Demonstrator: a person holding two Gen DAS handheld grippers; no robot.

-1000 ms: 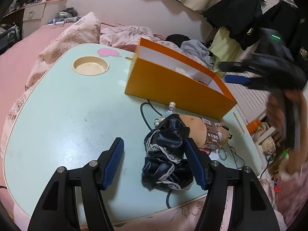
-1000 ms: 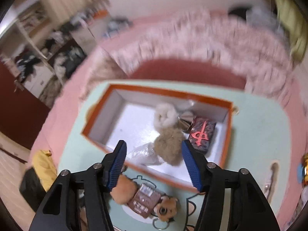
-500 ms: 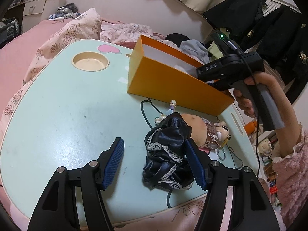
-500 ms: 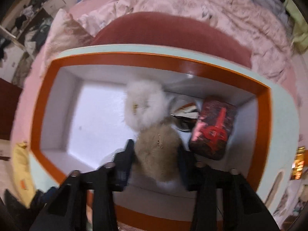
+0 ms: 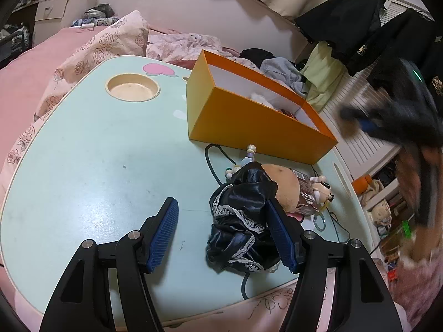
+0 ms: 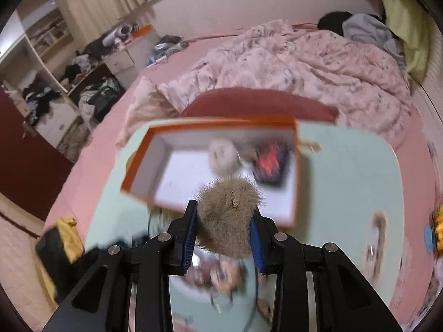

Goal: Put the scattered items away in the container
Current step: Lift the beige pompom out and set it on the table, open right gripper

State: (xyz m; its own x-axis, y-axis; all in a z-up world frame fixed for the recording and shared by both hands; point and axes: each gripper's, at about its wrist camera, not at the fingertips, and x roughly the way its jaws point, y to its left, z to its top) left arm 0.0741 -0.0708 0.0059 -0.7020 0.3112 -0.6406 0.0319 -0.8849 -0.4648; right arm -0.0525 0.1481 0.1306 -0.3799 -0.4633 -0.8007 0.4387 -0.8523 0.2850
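Tan fur pompom [image 6: 227, 215] pinched in your right gripper [image 6: 224, 229], jaws just closed on it, held above orange box [image 6: 213, 127]. Your left gripper [image 5: 223, 238] spread, nothing gripped, over black lace cloth [image 5: 243, 221]. In box: white fluffy pompom [image 6: 223, 155], red-and-black pouch [image 6: 270, 163]. Left on mint table [image 5: 83, 166]: cloth, plush keychain [image 5: 301, 191], beaded charm [image 5: 246, 160]. Task looks partway, pompom out of box.

My left gripper [image 5: 223, 233] hangs over the near part of the table, angled downward, jaws apart with nothing pressed between the blue pads. My right gripper [image 6: 224, 231], blurred at the far right in the left view, tilts steeply down; its jaws have just been closing and now clamp a tan fur pompom [image 6: 228, 215].
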